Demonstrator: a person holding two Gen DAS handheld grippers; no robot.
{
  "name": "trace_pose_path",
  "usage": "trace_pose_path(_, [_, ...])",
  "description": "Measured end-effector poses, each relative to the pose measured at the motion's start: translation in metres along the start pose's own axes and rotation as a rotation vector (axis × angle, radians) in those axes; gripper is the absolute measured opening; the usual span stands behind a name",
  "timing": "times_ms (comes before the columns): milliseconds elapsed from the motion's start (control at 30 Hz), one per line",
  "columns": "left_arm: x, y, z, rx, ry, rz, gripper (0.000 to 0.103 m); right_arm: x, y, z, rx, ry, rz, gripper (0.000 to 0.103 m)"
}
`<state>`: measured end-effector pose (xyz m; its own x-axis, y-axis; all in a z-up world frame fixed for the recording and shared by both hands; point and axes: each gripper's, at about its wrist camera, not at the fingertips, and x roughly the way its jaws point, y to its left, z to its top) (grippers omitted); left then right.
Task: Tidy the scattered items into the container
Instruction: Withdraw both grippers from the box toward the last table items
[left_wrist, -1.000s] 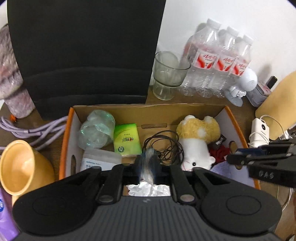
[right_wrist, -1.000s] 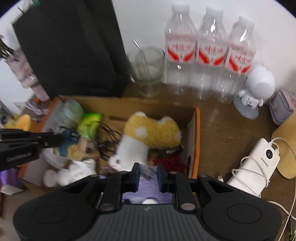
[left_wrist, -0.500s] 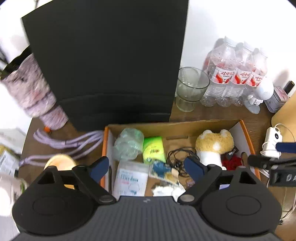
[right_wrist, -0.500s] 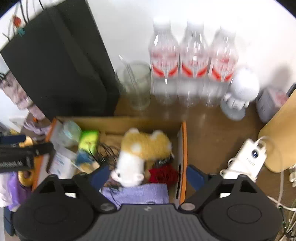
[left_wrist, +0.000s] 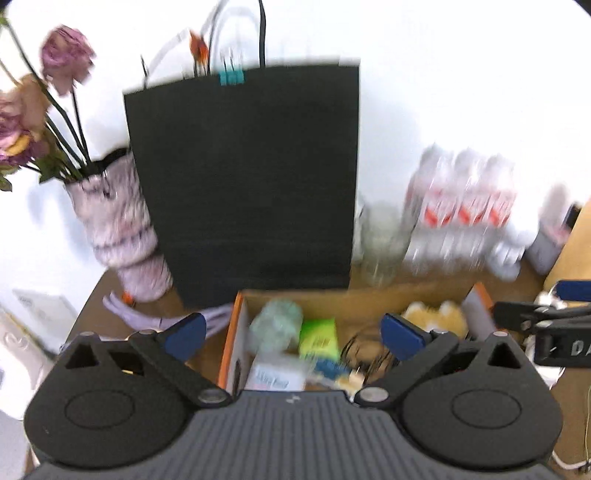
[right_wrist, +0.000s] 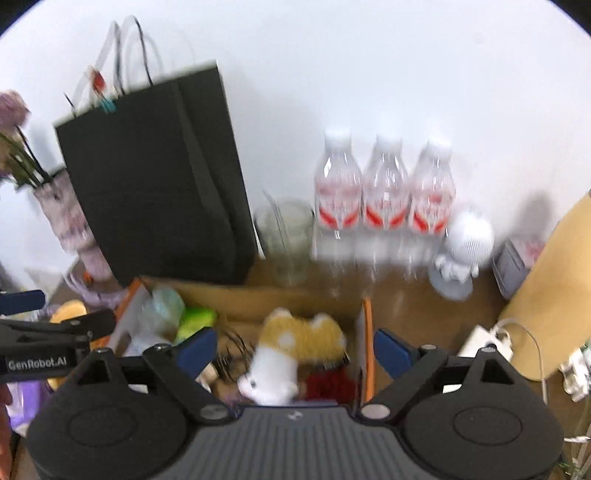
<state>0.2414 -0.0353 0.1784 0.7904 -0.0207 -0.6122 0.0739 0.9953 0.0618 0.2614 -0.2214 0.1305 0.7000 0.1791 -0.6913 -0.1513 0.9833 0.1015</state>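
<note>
While both hand-held tools are hanging above it, the cardboard box (right_wrist: 364, 332), plain brown with an orange rim, is sitting open on the brown table (right_wrist: 406, 295), just in front of a tall black paper bag (left_wrist: 243, 177). Lying inside the box are a yellow-and-white plush toy (right_wrist: 291, 350), a red item (right_wrist: 328, 384) beside it, a tangle of black cable (left_wrist: 360, 343), a green packet (left_wrist: 319, 334), a crumpled clear plastic piece (left_wrist: 275, 323) and a white packet (left_wrist: 277, 374); motion blur is hiding finer detail. The left gripper (left_wrist: 291, 330) is opening, its blue pads spread wide with nothing pinched between them. The right gripper (right_wrist: 295, 345) is standing spread too, gripping nothing, the plush toy showing beneath the gap. Behind the box, a glass cup (right_wrist: 288, 236) and three water bottles (right_wrist: 384, 192) are lining the white wall, and a vase of dried flowers (left_wrist: 118, 225) is standing to the bag's left.
</note>
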Motion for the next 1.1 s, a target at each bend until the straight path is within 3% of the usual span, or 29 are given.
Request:
trace_pose_path(133, [-0.011, 0.0, -0.018, -0.053, -0.139, -0.023, 0.103, -0.013, 0.006, -0.039, -0.004, -0.249, 0.092, 0.092])
trace_pose_path(233, [-0.012, -0.002, -0.024, -0.042, -0.179, 0.002, 0.103, -0.011, 0.013, -0.058, -0.034, -0.318, 0.087, 0.092])
trace_pose_path(433, [-0.023, -0.002, -0.033, -0.011, -0.204, 0.018, 0.103, -0.009, 0.025, -0.059, -0.062, -0.294, 0.061, 0.092])
trace_pose_path(533, [-0.038, 0.003, -0.055, -0.03, -0.23, 0.064, 0.103, -0.019, 0.027, -0.072, -0.043, -0.299, 0.046, 0.092])
trace_pose_path(600, [-0.051, 0.007, -0.074, -0.035, -0.208, 0.084, 0.103, -0.03, 0.022, -0.092, 0.005, -0.287, 0.076, 0.092])
trace_pose_path(733, [-0.092, 0.017, -0.124, -0.004, -0.25, 0.014, 0.103, -0.058, 0.006, -0.145, 0.112, -0.218, 0.219, 0.092])
trace_pose_path(833, [-0.125, 0.031, -0.172, -0.036, -0.251, -0.057, 0.103, -0.087, -0.003, -0.185, 0.13, -0.214, 0.251, 0.092])
trace_pose_path(933, [-0.142, 0.042, -0.221, -0.054, -0.244, -0.051, 0.103, -0.11, -0.01, -0.231, 0.127, -0.243, 0.204, 0.099])
trace_pose_path(1033, [-0.135, 0.038, -0.256, 0.008, -0.157, -0.046, 0.103, -0.116, -0.016, -0.266, 0.129, -0.241, 0.126, 0.099])
trace_pose_path(1100, [-0.125, 0.029, -0.265, 0.073, -0.119, -0.088, 0.103, -0.111, -0.021, -0.277, 0.136, -0.222, 0.089, 0.099])
